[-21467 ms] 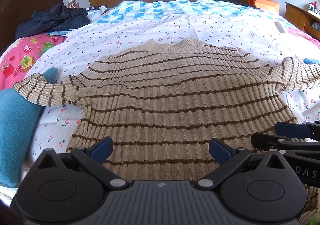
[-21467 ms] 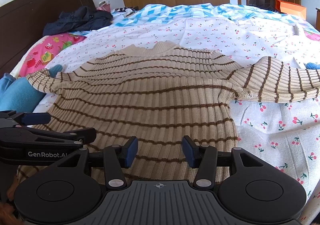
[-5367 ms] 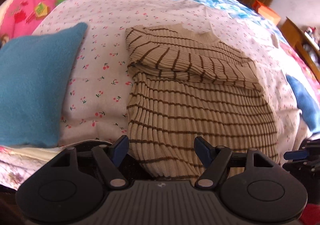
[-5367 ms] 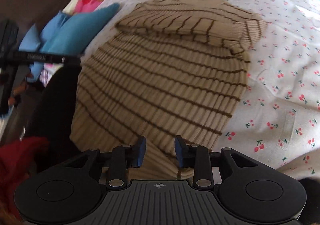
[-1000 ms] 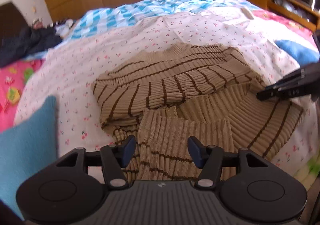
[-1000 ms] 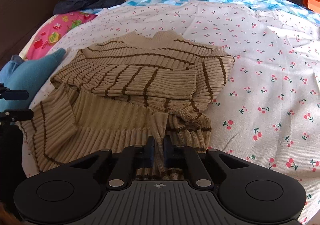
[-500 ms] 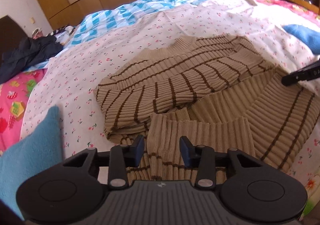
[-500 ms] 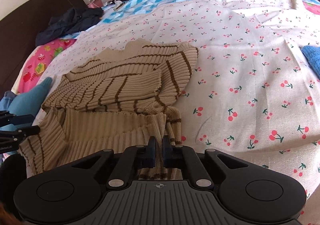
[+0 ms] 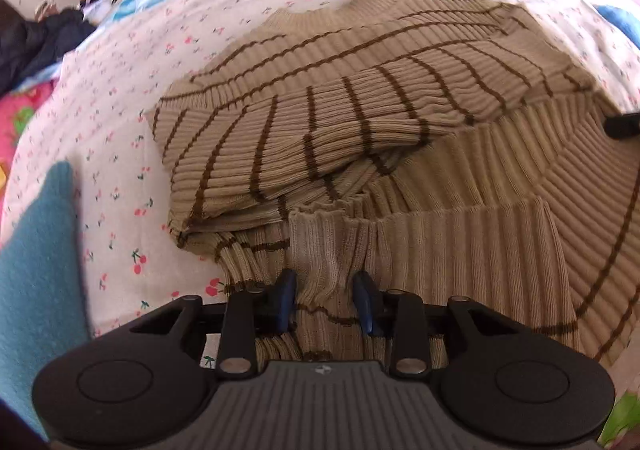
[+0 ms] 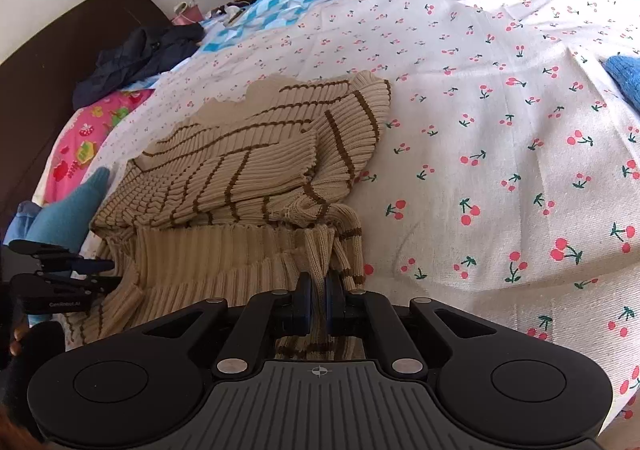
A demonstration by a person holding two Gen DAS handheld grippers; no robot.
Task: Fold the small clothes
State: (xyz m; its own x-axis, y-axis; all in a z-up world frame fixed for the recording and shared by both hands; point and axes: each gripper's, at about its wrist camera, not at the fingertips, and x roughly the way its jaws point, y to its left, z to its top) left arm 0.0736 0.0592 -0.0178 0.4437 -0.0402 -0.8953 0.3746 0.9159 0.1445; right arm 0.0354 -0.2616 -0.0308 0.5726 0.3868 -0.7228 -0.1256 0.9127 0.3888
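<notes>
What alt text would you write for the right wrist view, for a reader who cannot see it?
The right gripper has its jaws shut on the hem of a beige striped sweater, half folded on a cherry-print bedsheet. The left gripper reaches the sweater's other corner.

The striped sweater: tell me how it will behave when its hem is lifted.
The striped sweater will probably drape and sag, since its knit already bunches between the right gripper pads. It looks thick-ribbed, so likely fairly heavy. The folded sleeves lie loose and may slide.

sweater [image 9: 360, 122] mid bed [image 10: 500, 138], pillow [image 9: 36, 250] to its left, jacket [image 10: 136, 58] behind
</notes>
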